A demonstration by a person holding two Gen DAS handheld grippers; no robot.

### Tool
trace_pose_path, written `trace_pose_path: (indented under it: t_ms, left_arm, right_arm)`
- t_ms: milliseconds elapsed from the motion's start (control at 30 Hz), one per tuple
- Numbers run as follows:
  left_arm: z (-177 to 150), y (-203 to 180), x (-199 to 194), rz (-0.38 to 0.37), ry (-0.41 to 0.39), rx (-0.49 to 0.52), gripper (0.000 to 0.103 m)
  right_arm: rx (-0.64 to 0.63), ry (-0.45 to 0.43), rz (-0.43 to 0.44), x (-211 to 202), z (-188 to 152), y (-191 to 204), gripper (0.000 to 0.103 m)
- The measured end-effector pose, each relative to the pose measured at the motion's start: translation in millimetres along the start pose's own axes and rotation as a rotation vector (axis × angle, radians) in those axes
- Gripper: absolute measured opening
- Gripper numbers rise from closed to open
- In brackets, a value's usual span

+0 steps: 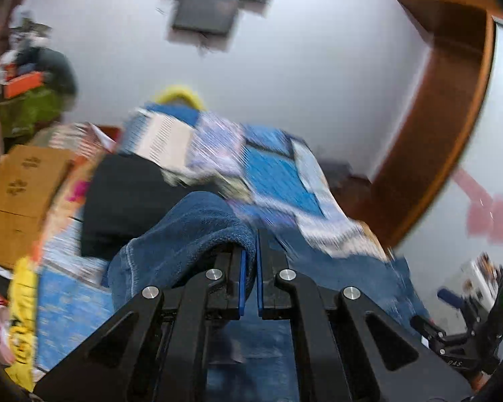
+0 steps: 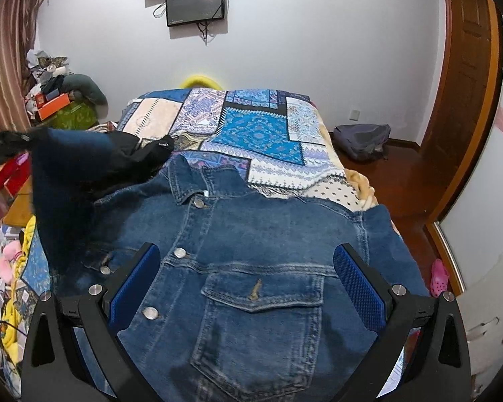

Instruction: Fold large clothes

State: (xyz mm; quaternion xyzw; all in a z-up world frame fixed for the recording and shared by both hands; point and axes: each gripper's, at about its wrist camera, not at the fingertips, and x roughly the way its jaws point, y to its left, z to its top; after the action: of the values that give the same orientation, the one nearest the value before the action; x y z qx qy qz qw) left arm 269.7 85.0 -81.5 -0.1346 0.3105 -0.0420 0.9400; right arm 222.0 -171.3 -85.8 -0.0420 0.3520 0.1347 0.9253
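A blue denim jacket (image 2: 251,234) lies front up on the bed, collar toward the far wall, chest pocket near me. My right gripper (image 2: 246,274) is open, its blue pads spread over the jacket's chest, holding nothing. My left gripper (image 1: 249,261) is shut on a fold of the denim jacket (image 1: 191,234), a sleeve that drapes over its left finger. In the right wrist view that lifted sleeve (image 2: 70,174) rises at the left, held by the left gripper (image 2: 3,144) near the frame's edge. The left wrist view is motion-blurred.
A patchwork blue quilt (image 2: 258,127) covers the bed. A black garment (image 2: 144,154) lies left of the collar. Cardboard boxes (image 1: 20,181) and clutter stand at the left. A wooden door frame (image 2: 466,100) and a backpack (image 2: 362,140) are at the right. Screens (image 2: 194,0) hang on the wall.
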Motion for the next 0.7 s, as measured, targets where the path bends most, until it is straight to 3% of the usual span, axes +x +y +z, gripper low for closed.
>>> trace_pose_path:
  t_ms: [267, 500, 600, 700]
  left_arm:
    - [-65, -84, 82, -0.068, 0.269, 0.162, 0.003]
    - [-111, -111, 108, -0.064, 0.433, 0.273, 0.006]
    - [-121, -104, 109, -0.056, 0.511, 0.272, 0.019]
    - [-121, -97, 100, -0.051, 0.503, 0.260, 0.034]
  right_arm:
    - [0.028, 0.040, -0.008, 2, -19, -21, 0.103]
    - [0.018, 0.073, -0.026, 7, -26, -26, 0.103]
    - [-0.004, 0.082, -0.027, 8, -26, -23, 0.103]
    - [-0.035, 0.077, -0.019, 6, -24, -17, 0.103]
